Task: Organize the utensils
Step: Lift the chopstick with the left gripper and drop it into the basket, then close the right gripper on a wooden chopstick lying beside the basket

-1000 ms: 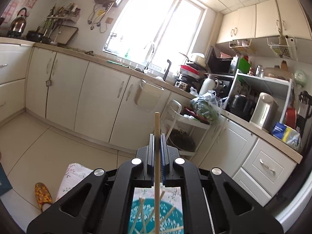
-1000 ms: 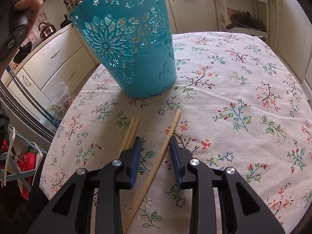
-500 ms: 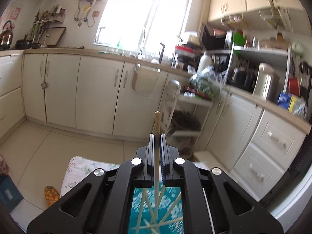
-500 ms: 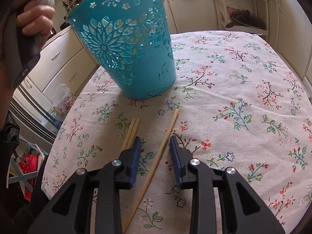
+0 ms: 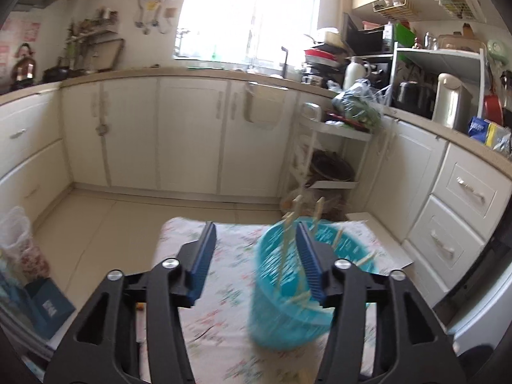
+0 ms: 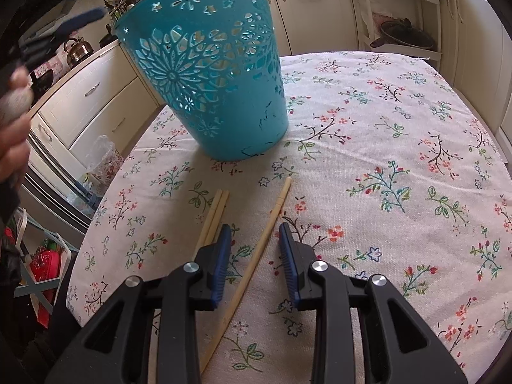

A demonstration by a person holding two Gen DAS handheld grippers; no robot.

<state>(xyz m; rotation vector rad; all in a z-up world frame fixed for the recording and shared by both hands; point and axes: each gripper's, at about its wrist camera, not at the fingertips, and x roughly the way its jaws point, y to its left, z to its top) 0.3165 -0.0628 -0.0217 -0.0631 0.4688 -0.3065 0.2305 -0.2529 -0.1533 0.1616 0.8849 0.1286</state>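
Note:
A teal perforated basket (image 6: 208,80) stands on the floral tablecloth (image 6: 384,147). In the left wrist view the basket (image 5: 288,300) holds several wooden chopsticks (image 5: 289,246) that lean against its rim. My left gripper (image 5: 256,256) is open and empty, above the basket and a little to its left. My right gripper (image 6: 252,243) is open low over the table, its fingers on either side of a single chopstick (image 6: 265,243). A pair of chopsticks (image 6: 212,217) lies just left of the right gripper's left finger.
The round table's edge (image 6: 96,224) drops off at the left. White kitchen cabinets (image 5: 192,134) and a white trolley rack (image 5: 326,160) stand beyond the table. A blue box (image 5: 48,307) sits on the floor at the left.
My left gripper opened and let go of the chopstick it held, which now stands in the basket. The left view swung down and left. The right gripper stayed put.

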